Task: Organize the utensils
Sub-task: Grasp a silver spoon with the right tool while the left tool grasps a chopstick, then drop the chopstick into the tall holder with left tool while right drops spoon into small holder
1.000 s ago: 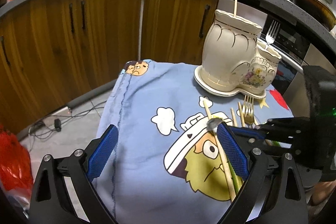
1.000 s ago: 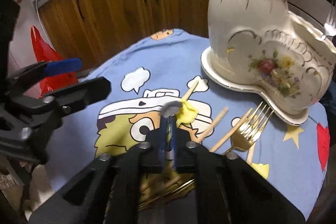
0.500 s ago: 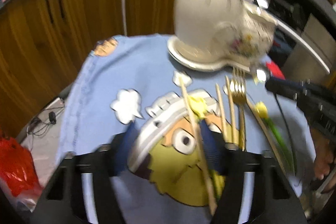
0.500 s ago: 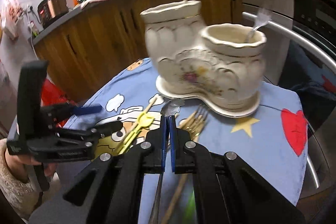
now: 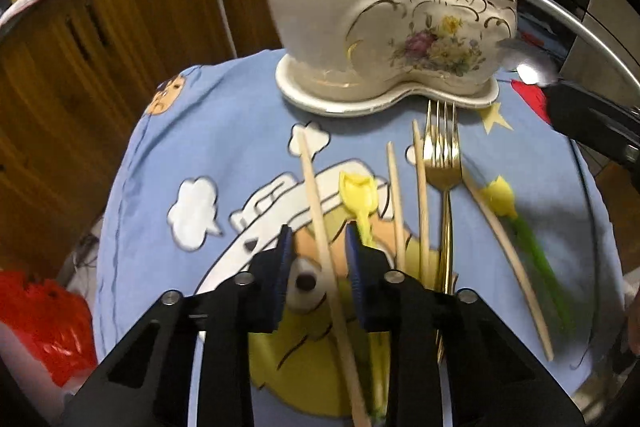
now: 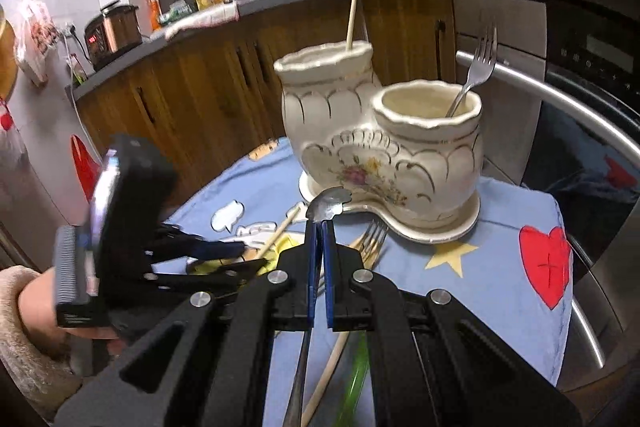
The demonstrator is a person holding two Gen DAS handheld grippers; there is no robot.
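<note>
A cream ceramic two-pot holder (image 5: pixel 384 23) (image 6: pixel 384 155) stands at the back of the blue cartoon cloth (image 5: pixel 224 147). It holds one chopstick (image 6: pixel 351 21) and a silver fork (image 6: pixel 476 71). My left gripper (image 5: pixel 316 247) is low over the cloth, its jaws partly closed around a wooden chopstick (image 5: pixel 316 195) but not touching it. A yellow tulip utensil (image 5: pixel 358 199), more chopsticks (image 5: pixel 420 187) and a gold fork (image 5: pixel 442 155) lie beside it. My right gripper (image 6: pixel 320 231) is shut on a silver spoon (image 6: pixel 328 205), held up in front of the holder.
Wooden cabinets (image 6: pixel 208 83) stand behind the table under a dark counter with bottles. An oven (image 6: pixel 592 75) with a steel handle bar is at the right. A second tulip utensil with a green stem (image 5: pixel 516 223) lies at the cloth's right. A red bag (image 5: pixel 44 331) sits on the floor at left.
My left gripper dropped toward the cloth and narrowed around the chopstick. My right gripper lifted the spoon off the cloth and carried it up toward the holder.
</note>
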